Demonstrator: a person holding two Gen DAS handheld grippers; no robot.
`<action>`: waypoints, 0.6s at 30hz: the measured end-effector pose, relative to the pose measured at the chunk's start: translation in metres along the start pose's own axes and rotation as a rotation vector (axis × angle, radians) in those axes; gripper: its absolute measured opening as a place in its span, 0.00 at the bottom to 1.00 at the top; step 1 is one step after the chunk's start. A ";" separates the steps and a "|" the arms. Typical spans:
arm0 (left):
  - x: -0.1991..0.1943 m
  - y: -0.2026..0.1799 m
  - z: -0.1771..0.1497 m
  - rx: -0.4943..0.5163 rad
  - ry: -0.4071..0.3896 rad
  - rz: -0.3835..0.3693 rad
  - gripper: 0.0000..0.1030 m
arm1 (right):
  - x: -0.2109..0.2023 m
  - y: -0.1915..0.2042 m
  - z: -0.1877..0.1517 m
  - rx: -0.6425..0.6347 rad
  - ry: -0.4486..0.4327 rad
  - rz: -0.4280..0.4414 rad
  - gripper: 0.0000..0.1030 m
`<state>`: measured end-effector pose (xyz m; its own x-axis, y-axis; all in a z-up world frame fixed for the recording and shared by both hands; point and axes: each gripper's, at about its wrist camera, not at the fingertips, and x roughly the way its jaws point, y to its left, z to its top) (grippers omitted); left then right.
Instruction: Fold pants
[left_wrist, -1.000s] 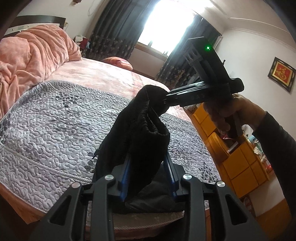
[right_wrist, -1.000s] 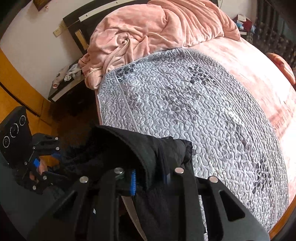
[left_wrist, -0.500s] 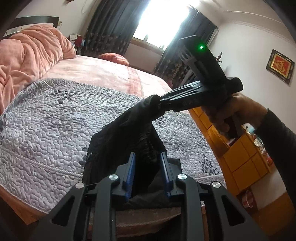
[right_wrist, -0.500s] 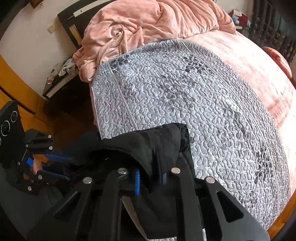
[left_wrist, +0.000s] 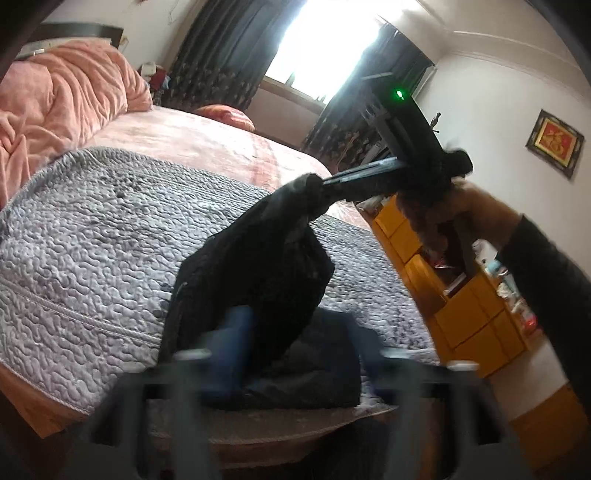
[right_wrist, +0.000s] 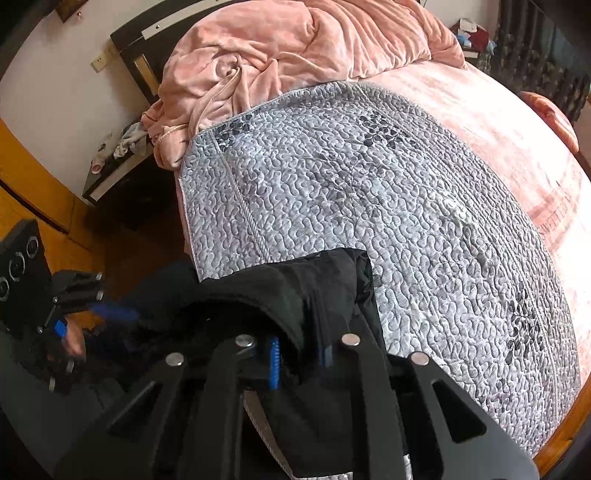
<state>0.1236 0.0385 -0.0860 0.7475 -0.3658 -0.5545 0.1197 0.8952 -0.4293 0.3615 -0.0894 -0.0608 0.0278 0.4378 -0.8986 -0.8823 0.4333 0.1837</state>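
The black pants (left_wrist: 258, 266) hang in a bunch over the near edge of the bed, lower part lying on the grey quilt (left_wrist: 92, 236). My right gripper (right_wrist: 299, 356) is shut on a fold of the black pants (right_wrist: 325, 291); in the left wrist view the right gripper (left_wrist: 325, 184) holds the cloth up by its top. My left gripper (left_wrist: 303, 332) is blurred, its jaws opening wide. The cloth still hangs between them, and the blue pad (left_wrist: 236, 332) stands beside it without pinching. The left gripper (right_wrist: 92, 306) also shows at the left of the right wrist view.
A pink blanket (right_wrist: 295, 48) is heaped at the head of the bed. Beside it stands a dark nightstand (right_wrist: 122, 173). Yellow drawers (left_wrist: 472, 306) stand past the foot of the bed, and a person's hand (left_wrist: 476, 206) holds the right gripper.
The left gripper's jaws have sprung apart and let go of the pants. The right gripper, still holding the cloth, has sunk slightly and pulled it more taut.
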 end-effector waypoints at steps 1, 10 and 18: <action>-0.004 -0.002 -0.007 0.030 -0.043 0.024 0.93 | 0.001 0.000 0.001 0.002 0.002 0.003 0.13; 0.036 -0.018 -0.013 0.219 -0.083 0.195 0.95 | 0.004 0.003 0.008 -0.006 0.005 0.010 0.13; 0.053 -0.003 -0.007 0.131 -0.041 0.173 0.29 | 0.003 0.003 0.009 -0.016 0.004 0.007 0.13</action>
<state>0.1580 0.0144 -0.1193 0.7901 -0.1955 -0.5809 0.0691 0.9701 -0.2326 0.3635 -0.0801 -0.0591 0.0196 0.4378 -0.8988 -0.8899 0.4174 0.1840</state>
